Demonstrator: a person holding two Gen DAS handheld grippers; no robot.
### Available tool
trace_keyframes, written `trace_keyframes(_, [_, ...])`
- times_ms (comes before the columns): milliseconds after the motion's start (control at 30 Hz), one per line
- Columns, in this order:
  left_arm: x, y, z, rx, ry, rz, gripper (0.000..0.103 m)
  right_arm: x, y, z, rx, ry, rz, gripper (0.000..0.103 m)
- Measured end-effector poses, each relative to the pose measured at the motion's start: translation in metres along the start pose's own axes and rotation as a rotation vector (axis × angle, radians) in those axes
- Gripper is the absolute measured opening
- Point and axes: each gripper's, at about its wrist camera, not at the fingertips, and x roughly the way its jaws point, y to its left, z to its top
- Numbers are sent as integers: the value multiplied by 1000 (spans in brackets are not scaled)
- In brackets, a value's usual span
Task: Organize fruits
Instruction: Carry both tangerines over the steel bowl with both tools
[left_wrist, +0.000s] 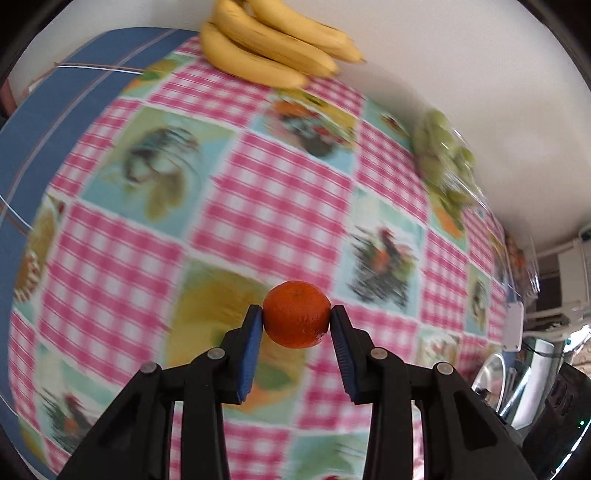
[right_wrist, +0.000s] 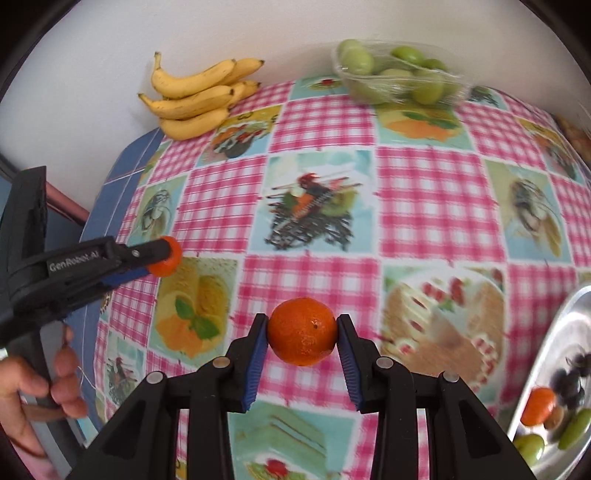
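Fingers of left gripper (left_wrist: 296, 320) & right gripper (right_wrist: 302, 330) each pinch a tangerine (left_wrist: 297, 314), lifted off bench (right_wrist: 424, 192). Carry step; next probably needs both set into metal tray (right_wrist: 546, 354) w/ other fruit.

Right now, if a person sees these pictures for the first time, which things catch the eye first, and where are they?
First come two orange mandarins, one pinched in the left gripper and one in the right gripper, both above the pink checked tablecloth. Next, the yellow bananas lie at the far edge by the wall, with a wrapped tray of green fruit to their right. A metal tray shows at the right edge.
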Motion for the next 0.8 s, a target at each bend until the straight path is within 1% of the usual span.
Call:
trace_keyframes(100, [1, -28, -16, 14, -1, -22, 39, -14, -14, -8, 20, -19, -13, 40])
trace_keyframes(233, [-1, -69, -36, 59, -7, -29, 39, -35, -34, -16, 49, -54, -39, 40])
trace_keyframes(400, [-5, -104, -54, 70, -15, -76, 39, -57, -64, -27, 106, -91, -54, 40])
trace_keyframes(533, [-7, -135, -71, 104, -29, -97, 39, -74, -90, -34, 148, -121, -79, 40])
trace_keyframes(667, [-5, -166, -90, 154, -39, -98, 39, -89, -123, -44, 213, -145, -115, 40])
trace_keyframes(800, [-1, -195, -106, 218, -51, -85, 39, -97, -154, -54, 263, -149, -162, 40])
